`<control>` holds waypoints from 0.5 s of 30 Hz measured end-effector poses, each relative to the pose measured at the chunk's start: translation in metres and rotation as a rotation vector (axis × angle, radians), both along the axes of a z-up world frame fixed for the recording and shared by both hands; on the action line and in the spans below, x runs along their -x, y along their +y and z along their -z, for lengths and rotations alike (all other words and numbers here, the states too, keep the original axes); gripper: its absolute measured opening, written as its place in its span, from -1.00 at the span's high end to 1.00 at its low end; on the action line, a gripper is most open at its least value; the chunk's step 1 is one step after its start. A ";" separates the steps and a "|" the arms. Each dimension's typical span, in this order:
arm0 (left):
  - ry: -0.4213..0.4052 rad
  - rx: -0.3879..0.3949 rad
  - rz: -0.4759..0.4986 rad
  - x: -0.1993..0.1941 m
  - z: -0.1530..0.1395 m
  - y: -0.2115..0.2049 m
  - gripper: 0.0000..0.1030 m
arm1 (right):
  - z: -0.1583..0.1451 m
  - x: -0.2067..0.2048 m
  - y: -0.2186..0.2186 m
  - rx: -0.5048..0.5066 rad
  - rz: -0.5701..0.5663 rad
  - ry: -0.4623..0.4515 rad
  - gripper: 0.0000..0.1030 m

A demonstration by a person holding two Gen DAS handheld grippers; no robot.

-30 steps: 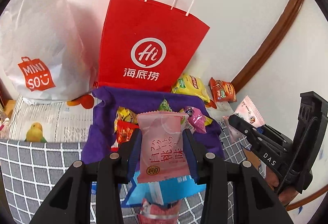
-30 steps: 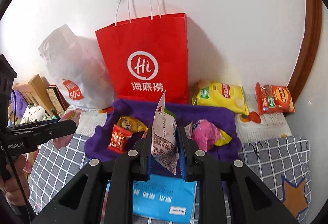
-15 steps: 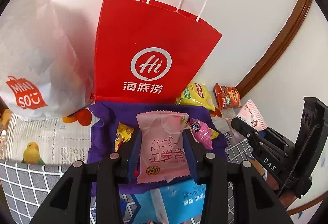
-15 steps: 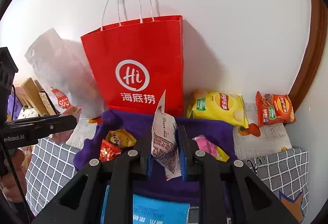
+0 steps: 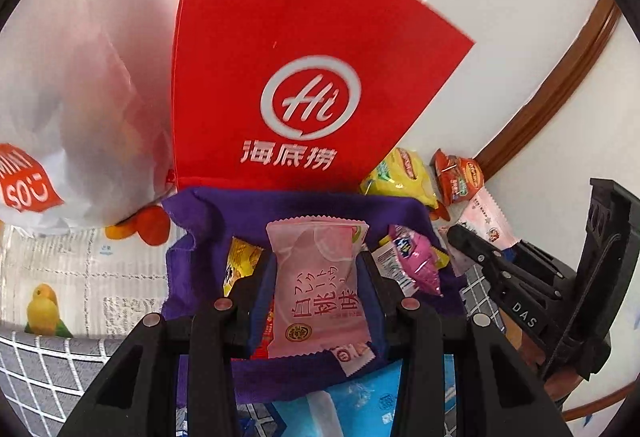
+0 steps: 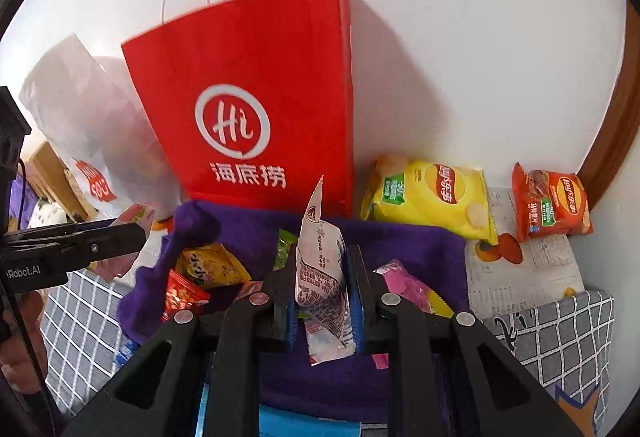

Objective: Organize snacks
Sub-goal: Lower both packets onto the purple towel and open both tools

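The left gripper (image 5: 316,289) points down at a slant, and its two black fingers squeeze the sides of a pink snack pack (image 5: 318,287). The right gripper (image 6: 322,295) points down the same way, with its fingers pressed tight on a thin white snack pack (image 6: 320,277) held edge-on.

red bag (image 5: 304,69) handles: blurred, cropped at top | white bag (image 5: 60,117) logo: cut off left
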State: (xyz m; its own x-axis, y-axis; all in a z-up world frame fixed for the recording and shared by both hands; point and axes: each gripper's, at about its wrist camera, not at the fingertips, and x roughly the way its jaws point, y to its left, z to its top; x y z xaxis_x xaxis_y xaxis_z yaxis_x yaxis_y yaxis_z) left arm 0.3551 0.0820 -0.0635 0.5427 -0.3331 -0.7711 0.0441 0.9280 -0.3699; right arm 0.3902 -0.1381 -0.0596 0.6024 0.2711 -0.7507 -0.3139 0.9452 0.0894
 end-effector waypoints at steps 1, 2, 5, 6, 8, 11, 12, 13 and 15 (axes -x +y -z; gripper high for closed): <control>0.020 -0.004 -0.001 -0.004 0.006 0.000 0.25 | 0.003 -0.002 0.000 0.010 -0.002 0.005 0.60; 0.031 -0.009 0.000 -0.005 0.009 0.000 0.25 | 0.005 -0.004 0.000 0.015 -0.003 0.009 0.60; 0.045 -0.008 -0.003 -0.008 0.015 0.002 0.25 | 0.015 -0.009 -0.003 0.036 0.003 0.032 0.60; 0.048 -0.011 -0.001 -0.009 0.016 0.002 0.25 | 0.018 -0.011 -0.003 0.041 0.004 0.039 0.60; 0.057 -0.023 -0.002 -0.010 0.020 0.001 0.25 | 0.023 -0.014 -0.005 0.051 0.006 0.055 0.60; 0.076 -0.025 0.000 -0.013 0.026 0.001 0.25 | 0.030 -0.017 -0.005 0.069 0.008 0.073 0.60; 0.081 -0.026 0.001 -0.014 0.028 0.000 0.25 | 0.032 -0.017 -0.006 0.074 0.008 0.077 0.60; 0.087 -0.027 0.001 -0.015 0.030 0.000 0.25 | 0.034 -0.018 -0.006 0.078 0.008 0.082 0.60; 0.096 -0.029 0.001 -0.016 0.032 0.000 0.25 | 0.036 -0.018 -0.007 0.085 0.008 0.087 0.60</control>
State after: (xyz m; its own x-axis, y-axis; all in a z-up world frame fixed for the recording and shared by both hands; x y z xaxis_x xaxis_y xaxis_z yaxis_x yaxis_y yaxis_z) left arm 0.3710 0.0819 -0.0955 0.4651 -0.3104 -0.8291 0.0110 0.9385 -0.3452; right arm 0.4085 -0.1448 -0.0960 0.5363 0.1997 -0.8200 -0.3004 0.9531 0.0357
